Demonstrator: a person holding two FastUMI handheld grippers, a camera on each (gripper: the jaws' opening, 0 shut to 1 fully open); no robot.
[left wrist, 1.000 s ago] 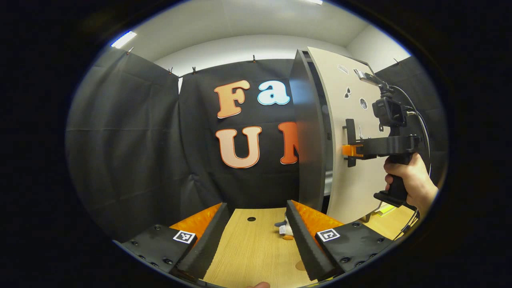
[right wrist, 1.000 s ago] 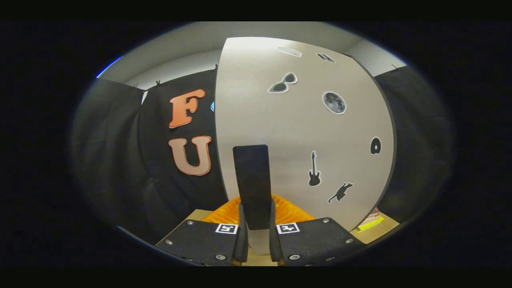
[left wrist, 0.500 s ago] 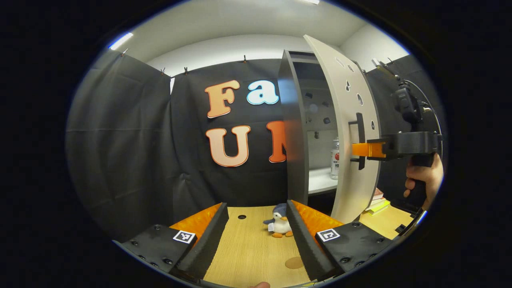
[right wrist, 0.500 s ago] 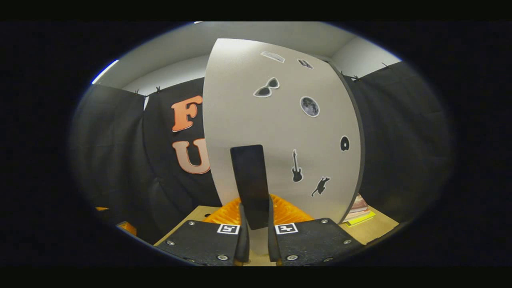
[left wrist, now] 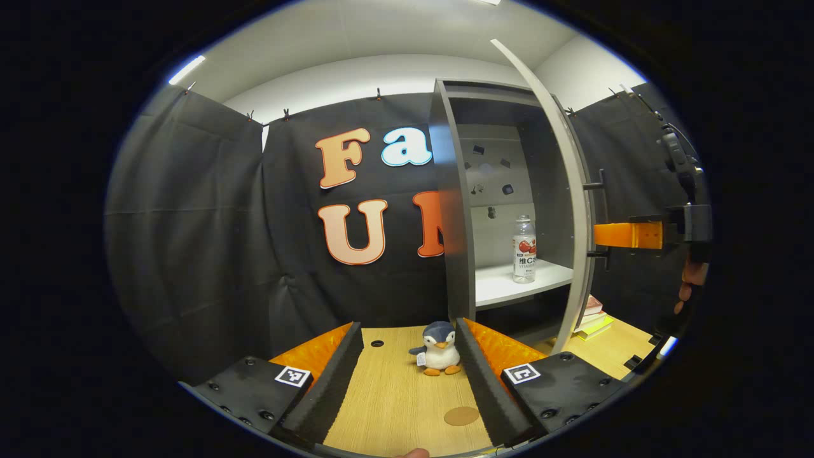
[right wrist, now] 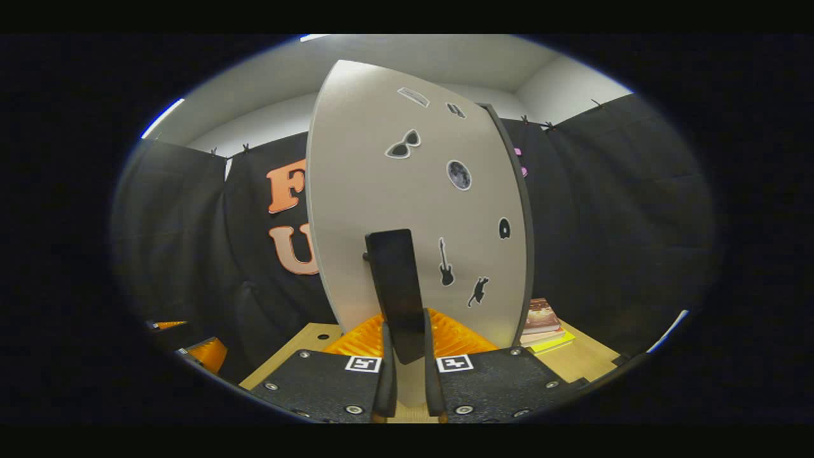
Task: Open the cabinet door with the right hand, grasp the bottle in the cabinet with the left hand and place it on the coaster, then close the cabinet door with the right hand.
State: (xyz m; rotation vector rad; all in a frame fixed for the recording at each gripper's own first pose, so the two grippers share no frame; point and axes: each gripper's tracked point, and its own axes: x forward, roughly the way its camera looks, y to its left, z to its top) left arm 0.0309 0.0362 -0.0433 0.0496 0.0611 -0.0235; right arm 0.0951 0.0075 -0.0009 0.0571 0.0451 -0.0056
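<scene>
Tall grey cabinet (left wrist: 502, 159) standing on a wooden desk (left wrist: 394, 401), taken here as the landmark for all else. Cabinet door (right wrist: 407, 191) swung wide open at the cabinet's right side, seen nearly edge-on from the left gripper view, its outer face dotted with small stickers. Dark vertical door handle (right wrist: 397, 292) on the door's outer face, clamped between the closed fingers of the right hand-held gripper (right wrist: 404, 343). Stack of books (right wrist: 540, 318) on the desk beside the cabinet's base, just behind the open door. Left hand-held gripper (left wrist: 407, 375) low in front of the cabinet, well apart from it, fingers spread wide and holding nothing. Clear bottle (left wrist: 524, 249) with a red label standing upright on the white shelf (left wrist: 509, 289) inside the cabinet, toward the front, untouched. Small plush penguin (left wrist: 437, 350) on the desk in front of the cabinet's left wall, between the left fingers as framed. Round brown coaster (left wrist: 461, 416) flat on the desk, nearer than the penguin, bare.

Risks, judged from this layout: door drifting shut into the reach path if released early; bottle tipping if one finger strikes it first on the way in; penguin knocked during the carry to the coaster.
</scene>
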